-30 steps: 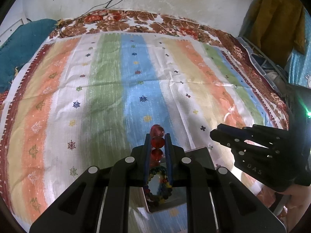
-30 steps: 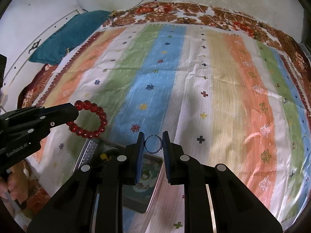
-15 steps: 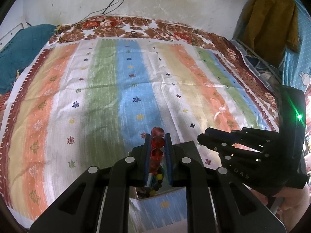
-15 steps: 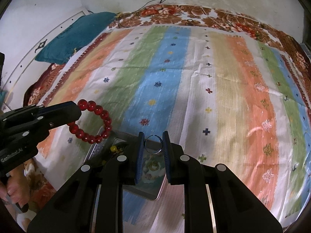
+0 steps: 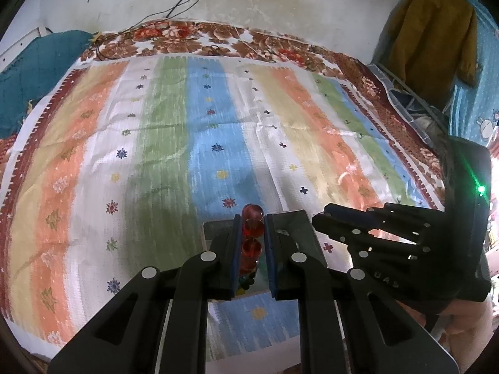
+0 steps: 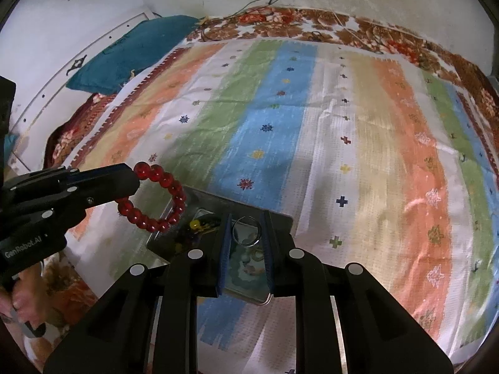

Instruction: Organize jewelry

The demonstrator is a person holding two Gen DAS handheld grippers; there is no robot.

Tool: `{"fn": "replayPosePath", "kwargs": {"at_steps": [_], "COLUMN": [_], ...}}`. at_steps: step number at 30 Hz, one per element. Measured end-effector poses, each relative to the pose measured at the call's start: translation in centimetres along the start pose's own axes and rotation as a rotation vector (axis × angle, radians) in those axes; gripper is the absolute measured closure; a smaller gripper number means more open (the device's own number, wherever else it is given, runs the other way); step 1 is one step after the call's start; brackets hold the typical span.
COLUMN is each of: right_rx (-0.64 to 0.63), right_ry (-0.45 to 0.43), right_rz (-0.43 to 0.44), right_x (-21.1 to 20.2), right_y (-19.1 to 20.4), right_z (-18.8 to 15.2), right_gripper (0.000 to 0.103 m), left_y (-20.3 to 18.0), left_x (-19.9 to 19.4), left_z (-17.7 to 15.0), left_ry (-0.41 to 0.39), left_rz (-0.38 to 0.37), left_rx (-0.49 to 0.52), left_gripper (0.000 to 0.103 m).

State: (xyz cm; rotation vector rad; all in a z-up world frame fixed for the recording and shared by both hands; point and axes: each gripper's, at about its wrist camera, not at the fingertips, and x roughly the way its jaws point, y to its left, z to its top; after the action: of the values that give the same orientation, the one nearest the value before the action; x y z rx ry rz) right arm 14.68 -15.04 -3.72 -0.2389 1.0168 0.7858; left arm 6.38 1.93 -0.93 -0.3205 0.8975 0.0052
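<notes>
The left gripper [image 6: 132, 184] clenches the red bead bracelet [image 6: 159, 201], hanging just over the open tin [image 6: 280, 218] on the bed. The right gripper [image 6: 246, 233] pinches a thin metal ring [image 6: 248, 232] upright directly above the tin; both pieces need only go down.

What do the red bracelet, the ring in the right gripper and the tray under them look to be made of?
Red bracelet: translucent glossy beads, glass or resin; light glows through them.
Ring: thin silvery metal, going by its bright, narrow rim.
Tray: likely sheet metal, grey with a dull shine and a rolled edge; its floor carries a printed picture.
</notes>
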Motion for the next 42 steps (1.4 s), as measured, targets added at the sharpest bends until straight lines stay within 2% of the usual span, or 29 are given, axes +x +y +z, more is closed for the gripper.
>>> {"fn": "replayPosePath", "kwargs": {"at_steps": [5, 7, 8, 9, 14, 20, 22, 26, 28, 33, 35, 38, 42], "right_rx": [0.005, 0.001, -0.004, -0.006, 0.013, 0.011, -0.004, -0.017, -0.026, -0.036, -0.046, -0.059, -0.071], "right_ry": [-0.004, -0.010, -0.020, -0.033, -0.051, -0.077, -0.080, -0.105, -0.111, -0.127, -0.143, -0.168, -0.181], "right_rz": [0.011, 0.013, -0.002, -0.021, 0.004, 0.013, 0.009, 0.014, 0.020, 0.004, -0.029, -0.018, -0.021], "right_x": [-0.3, -0.5, -0.8, -1.1, -2.2, -3.5, -3.8, -4.6, -5.1, -6.3, -6.8, -7.6, -8.3], "right_y": [-0.1, -0.1, 0.0, 0.0, -0.4, -0.7, -0.5, -0.1, 0.0, 0.0, 0.1, 0.2, 0.3], "right_z": [-0.1, -0.3, -0.4, -0.6, -1.4, -2.2, -2.5, -2.8, -3.0, -3.5, -3.6, -3.8, -4.1], "right_gripper": [0.083, 0.074, 0.055, 0.046, 0.046, 0.034, 0.032, 0.025, 0.021, 0.012, 0.012, 0.008, 0.008], "left_y": [-0.2, -0.2, -0.1, 0.1, 0.5, 0.7, 0.4, 0.0, -0.2, 0.2, 0.1, -0.3, -0.7], "left_x": [0.5, 0.6, 0.6, 0.5, 0.3, -0.2, -0.7, -1.2, -1.3, -2.1, -2.9, -3.6, -4.3], "left_z": [-0.4, -0.5, -0.5, -0.5, -1.1, -1.8, -2.2, -2.8, -3.2, -3.6, -3.8, -4.2, -4.6], "left_ry": [0.019, 0.022, 0.020, 0.018, 0.025, 0.018, 0.007, -0.003, -0.003, -0.015, -0.039, -0.054, -0.067], "left_rz": [0.006, 0.015, 0.023, 0.024, 0.014, 0.022, 0.024, 0.025, 0.028, 0.009, 0.006, 0.027, 0.043], "left_rx": [0.014, 0.018, 0.016, 0.010, 0.001, 0.006, 0.024, 0.046, 0.057, 0.038, 0.037, 0.053, 0.052], "left_gripper": [0.090, 0.090, 0.089, 0.088, 0.084, 0.066, 0.055, 0.039, 0.026, 0.008, 0.005, 0.005, 0.005]}}
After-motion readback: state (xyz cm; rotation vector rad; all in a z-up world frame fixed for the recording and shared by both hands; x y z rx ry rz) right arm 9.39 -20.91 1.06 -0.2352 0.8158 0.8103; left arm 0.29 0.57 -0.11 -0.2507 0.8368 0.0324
